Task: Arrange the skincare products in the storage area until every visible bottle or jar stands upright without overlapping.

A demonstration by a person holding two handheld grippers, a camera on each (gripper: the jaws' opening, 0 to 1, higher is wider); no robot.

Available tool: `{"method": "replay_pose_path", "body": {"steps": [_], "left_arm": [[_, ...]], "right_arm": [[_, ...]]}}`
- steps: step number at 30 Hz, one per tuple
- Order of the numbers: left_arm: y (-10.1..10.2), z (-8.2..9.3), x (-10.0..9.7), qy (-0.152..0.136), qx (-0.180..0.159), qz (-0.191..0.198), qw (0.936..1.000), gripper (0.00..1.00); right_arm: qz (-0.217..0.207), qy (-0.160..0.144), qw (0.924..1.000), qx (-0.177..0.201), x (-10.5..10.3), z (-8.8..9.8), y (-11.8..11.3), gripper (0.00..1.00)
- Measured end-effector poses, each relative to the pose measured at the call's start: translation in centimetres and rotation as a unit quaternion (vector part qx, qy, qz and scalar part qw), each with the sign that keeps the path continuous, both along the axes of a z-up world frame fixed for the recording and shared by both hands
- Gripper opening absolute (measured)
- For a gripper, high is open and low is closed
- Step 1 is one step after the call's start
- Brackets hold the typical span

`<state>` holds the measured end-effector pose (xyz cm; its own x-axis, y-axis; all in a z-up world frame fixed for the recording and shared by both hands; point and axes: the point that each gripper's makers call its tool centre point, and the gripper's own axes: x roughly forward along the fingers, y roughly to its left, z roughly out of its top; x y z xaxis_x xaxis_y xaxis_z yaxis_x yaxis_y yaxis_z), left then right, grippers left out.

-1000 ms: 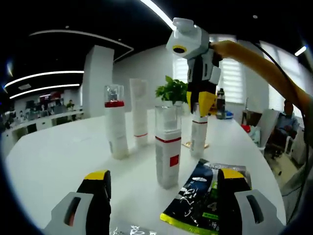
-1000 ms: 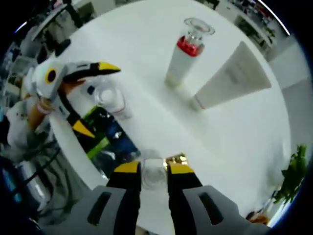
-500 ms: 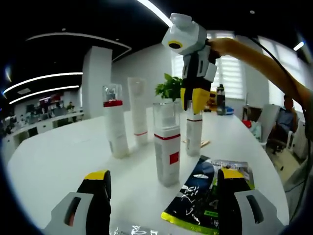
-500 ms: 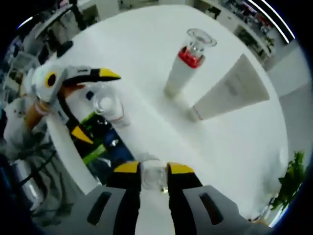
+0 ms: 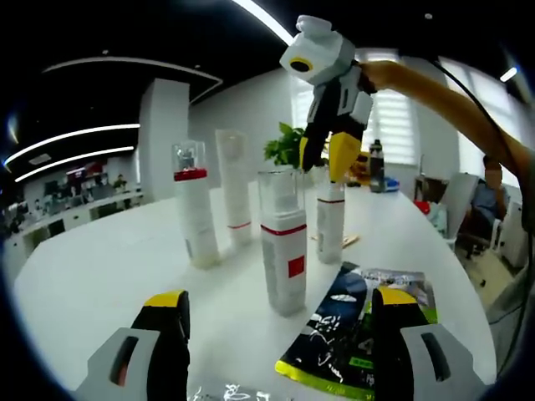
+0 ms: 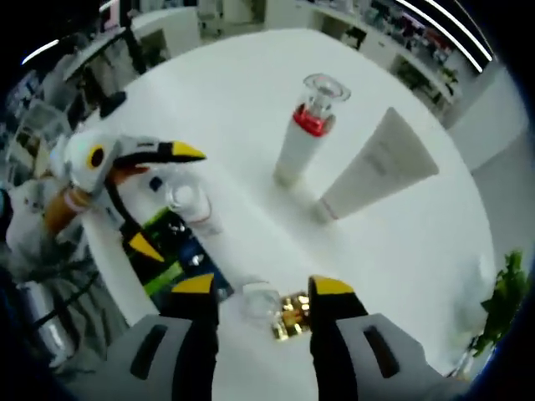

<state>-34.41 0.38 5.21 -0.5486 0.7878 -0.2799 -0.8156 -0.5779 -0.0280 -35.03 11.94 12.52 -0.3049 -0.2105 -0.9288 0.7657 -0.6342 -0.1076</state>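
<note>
Four white skincare containers stand upright and apart on the white table point(image 5: 100, 276): a clear-capped bottle with a red collar point(image 5: 194, 205) point(image 6: 305, 129), a tall tube point(image 5: 236, 188) point(image 6: 376, 163), a square bottle with a red band point(image 5: 284, 251) point(image 6: 188, 200) and a slim bottle point(image 5: 330, 221) point(image 6: 261, 301). My right gripper point(image 5: 324, 154) point(image 6: 263, 286) hovers open just above the slim bottle's clear cap, its jaws clear of the cap. My left gripper point(image 5: 278, 298) point(image 6: 165, 200) is open and low, in front of the square bottle, holding nothing.
A dark blue and green sachet point(image 5: 359, 330) point(image 6: 171, 259) lies flat near the table's edge beside the square bottle. A small gold piece point(image 6: 294, 311) lies by the slim bottle's foot. A potted plant point(image 5: 292, 150) and a dark bottle point(image 5: 378, 171) stand at the back. A person sits at the right.
My right gripper has opened, let go of the slim bottle's cap and risen slightly. The slim bottle stays standing. My left gripper has not moved.
</note>
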Motion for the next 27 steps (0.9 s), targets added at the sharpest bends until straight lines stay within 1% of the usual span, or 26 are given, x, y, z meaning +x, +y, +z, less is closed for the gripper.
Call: {"method": "replay_pose_path", "body": {"steps": [2, 4, 6, 11, 13, 15, 17, 19, 21, 22, 23, 24, 25, 26, 27], "left_arm": [[0.0, -0.1, 0.1, -0.001, -0.001, 0.000, 1.0000, 0.92], [0.0, -0.1, 0.1, 0.000, -0.002, 0.000, 1.0000, 0.92], [0.0, -0.1, 0.1, 0.000, -0.002, 0.000, 1.0000, 0.92], [-0.1, -0.2, 0.0, -0.002, -0.001, 0.001, 1.0000, 0.92], [-0.1, -0.2, 0.0, -0.003, -0.001, 0.001, 1.0000, 0.92], [-0.1, -0.2, 0.0, -0.003, -0.002, 0.001, 1.0000, 0.92], [-0.2, -0.3, 0.0, -0.003, -0.004, 0.002, 1.0000, 0.92], [-0.2, -0.3, 0.0, -0.004, -0.003, 0.003, 1.0000, 0.92], [-0.3, -0.3, 0.0, -0.005, -0.002, 0.003, 1.0000, 0.92], [-0.3, -0.3, 0.0, -0.005, -0.001, 0.004, 1.0000, 0.92], [-0.3, -0.3, 0.0, -0.005, -0.001, 0.004, 1.0000, 0.93], [-0.3, -0.3, 0.0, -0.005, -0.002, 0.005, 1.0000, 0.93], [-0.4, -0.4, 0.0, -0.004, -0.003, 0.006, 1.0000, 0.93], [-0.4, -0.4, 0.0, -0.004, -0.004, 0.006, 1.0000, 0.93], [-0.5, -0.4, 0.0, -0.003, -0.003, 0.008, 1.0000, 0.93]], "right_arm": [[0.007, 0.006, 0.9999, -0.011, 0.0, 0.2, -0.2, 0.51], [0.011, 0.014, 0.9994, -0.030, -0.2, 0.4, -0.7, 0.62], [0.012, 0.019, 0.9990, -0.039, -0.3, 0.6, -0.8, 0.68], [0.028, 0.044, 0.9963, -0.068, -0.9, 1.2, -1.2, 0.85], [0.033, 0.052, 0.9945, -0.085, -1.1, 1.4, -1.4, 0.92], [0.042, 0.070, 0.9905, -0.111, -1.6, 2.0, -2.0, 1.00], [0.063, 0.080, 0.9862, -0.130, -1.6, 2.5, -2.5, 1.00], [0.081, 0.095, 0.9758, -0.180, -1.4, 3.6, -3.7, 1.00], [0.095, 0.109, 0.9621, -0.231, -1.2, 4.9, -4.5, 1.00], [0.102, 0.122, 0.9549, -0.251, -1.2, 5.6, -4.8, 1.00], [0.113, 0.141, 0.9472, -0.265, -1.3, 6.4, -4.9, 1.00], [0.122, 0.154, 0.9418, -0.273, -1.3, 6.8, -5.0, 1.00], [0.142, 0.176, 0.9300, -0.290, -1.0, 7.8, -5.1, 1.00], [0.158, 0.189, 0.9208, -0.302, -0.7, 8.5, -5.2, 1.00], [0.185, 0.240, 0.8915, -0.337, -0.4, 10.5, -5.4, 0.99]]}}
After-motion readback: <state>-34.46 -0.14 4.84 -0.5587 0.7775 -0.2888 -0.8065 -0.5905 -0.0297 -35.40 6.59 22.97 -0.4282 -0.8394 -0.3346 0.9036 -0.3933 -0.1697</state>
